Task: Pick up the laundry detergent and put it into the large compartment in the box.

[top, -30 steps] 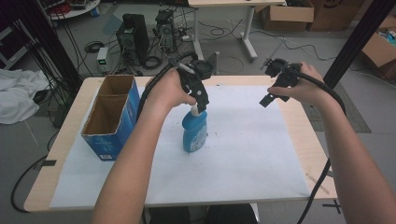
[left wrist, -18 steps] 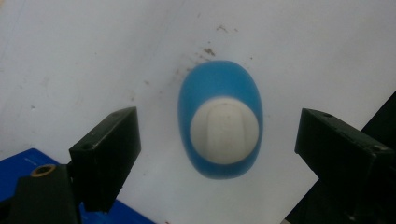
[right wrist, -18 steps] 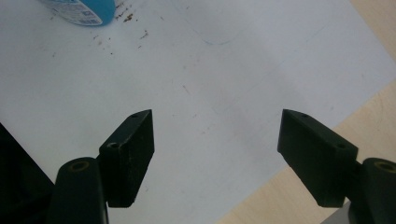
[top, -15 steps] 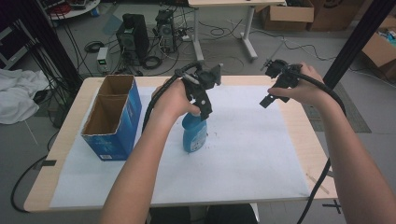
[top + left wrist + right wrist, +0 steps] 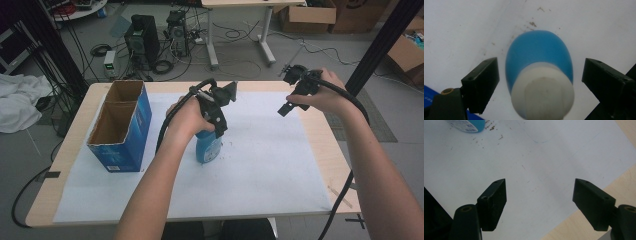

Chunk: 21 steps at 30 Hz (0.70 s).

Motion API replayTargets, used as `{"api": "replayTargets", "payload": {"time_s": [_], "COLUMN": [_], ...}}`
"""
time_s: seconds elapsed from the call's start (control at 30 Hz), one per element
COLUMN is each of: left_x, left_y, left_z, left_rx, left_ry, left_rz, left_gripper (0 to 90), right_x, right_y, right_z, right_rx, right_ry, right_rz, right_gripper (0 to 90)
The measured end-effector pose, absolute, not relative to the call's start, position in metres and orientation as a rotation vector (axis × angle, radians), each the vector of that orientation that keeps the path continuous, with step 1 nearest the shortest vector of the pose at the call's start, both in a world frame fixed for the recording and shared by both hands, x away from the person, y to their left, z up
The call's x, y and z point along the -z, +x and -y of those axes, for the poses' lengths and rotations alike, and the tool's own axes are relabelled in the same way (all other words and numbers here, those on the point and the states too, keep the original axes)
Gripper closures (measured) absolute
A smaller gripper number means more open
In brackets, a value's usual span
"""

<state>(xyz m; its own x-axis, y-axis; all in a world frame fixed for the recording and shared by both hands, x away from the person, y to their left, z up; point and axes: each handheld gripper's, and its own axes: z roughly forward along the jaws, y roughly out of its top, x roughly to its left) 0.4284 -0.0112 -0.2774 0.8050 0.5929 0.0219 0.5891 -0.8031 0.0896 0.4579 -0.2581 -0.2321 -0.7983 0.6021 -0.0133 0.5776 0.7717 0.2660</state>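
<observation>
A blue bottle [image 5: 207,148] with a white cap stands upright on the white paper, near the table's middle. My left gripper [image 5: 216,129] hangs straight above it and points down. In the left gripper view the white cap [image 5: 542,93] and blue body [image 5: 539,55] sit between the jaws of the left gripper [image 5: 540,66], which is open, with a gap on both sides. My right gripper [image 5: 287,91] is held over the far right part of the paper. In its own view the right gripper [image 5: 540,187] stands open with nothing between the jaws; the bottle's base [image 5: 466,125] shows at the top left.
An open-topped blue cardboard box [image 5: 122,125] with two compartments stands at the left of the table. White paper [image 5: 260,170] covers most of the wooden tabletop [image 5: 327,145]. Brown specks lie on the paper by the bottle. Cables trail from both grippers.
My left hand and gripper have shifted slightly to the right above the bottle. The bottle stays in place, and the right gripper has hardly moved.
</observation>
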Motion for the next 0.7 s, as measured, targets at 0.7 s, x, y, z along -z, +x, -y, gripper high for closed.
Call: {"api": "replayTargets", "payload": {"time_s": [0.7], "left_x": [0.2865], "left_y": [0.4287], "left_z": [0.0176], "left_rx": [-0.098], "left_ry": [2.913], "left_rz": [-1.004], "left_gripper": [16.6], "right_x": [0.2356], "right_y": [0.4582], "right_z": [0.2564], "right_rx": [-0.378], "right_ry": [0.948], "right_rz": [-2.87], "right_gripper": [27.2]}}
